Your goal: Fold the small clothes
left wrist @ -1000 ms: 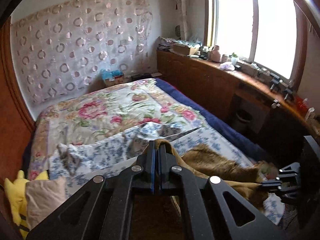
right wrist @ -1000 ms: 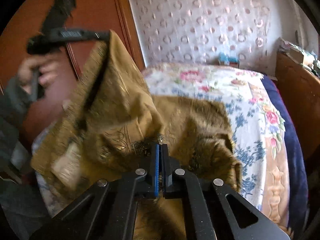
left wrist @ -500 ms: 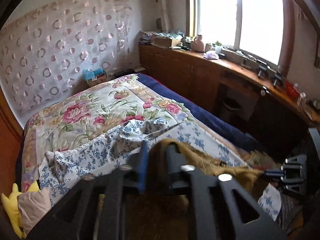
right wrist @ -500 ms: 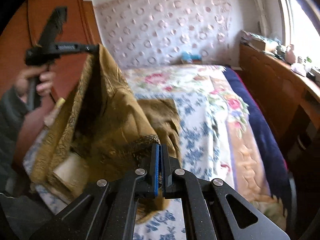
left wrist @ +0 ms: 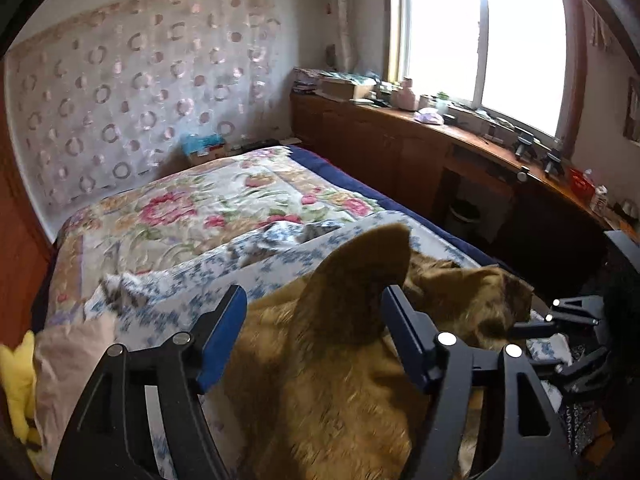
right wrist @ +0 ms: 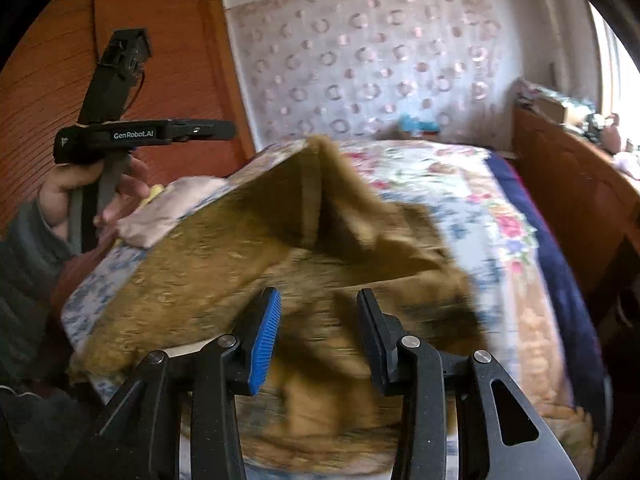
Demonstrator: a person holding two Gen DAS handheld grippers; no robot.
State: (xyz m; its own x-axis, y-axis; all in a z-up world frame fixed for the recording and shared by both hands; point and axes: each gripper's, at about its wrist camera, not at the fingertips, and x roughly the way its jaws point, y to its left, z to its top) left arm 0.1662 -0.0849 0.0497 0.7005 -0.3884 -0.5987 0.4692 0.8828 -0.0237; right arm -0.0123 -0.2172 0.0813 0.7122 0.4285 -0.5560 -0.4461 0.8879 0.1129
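A golden-brown patterned garment (left wrist: pixel 344 360) lies loosely bunched on the near end of the bed, one corner still peaked in the air; it also shows in the right wrist view (right wrist: pixel 320 264). My left gripper (left wrist: pixel 314 308) is open, its jaws wide on either side of the raised corner without holding it. It also shows in the right wrist view (right wrist: pixel 208 130), held up at the left above the cloth. My right gripper (right wrist: pixel 316 312) is open just above the blurred cloth. It also shows in the left wrist view (left wrist: pixel 560 320) at the right edge.
The bed has a floral quilt (left wrist: pixel 192 208) and a blue-flowered sheet (left wrist: pixel 224 276). A pink pillow (left wrist: pixel 68 364) and yellow plush (left wrist: pixel 16 376) lie at the left. A wooden counter (left wrist: pixel 460 148) with clutter runs under the window on the right. A wooden wardrobe (right wrist: pixel 80 60) stands left.
Both grippers have opened and let go of the garment. The cloth, held up by the left gripper before, has dropped onto the bed and is still settling.
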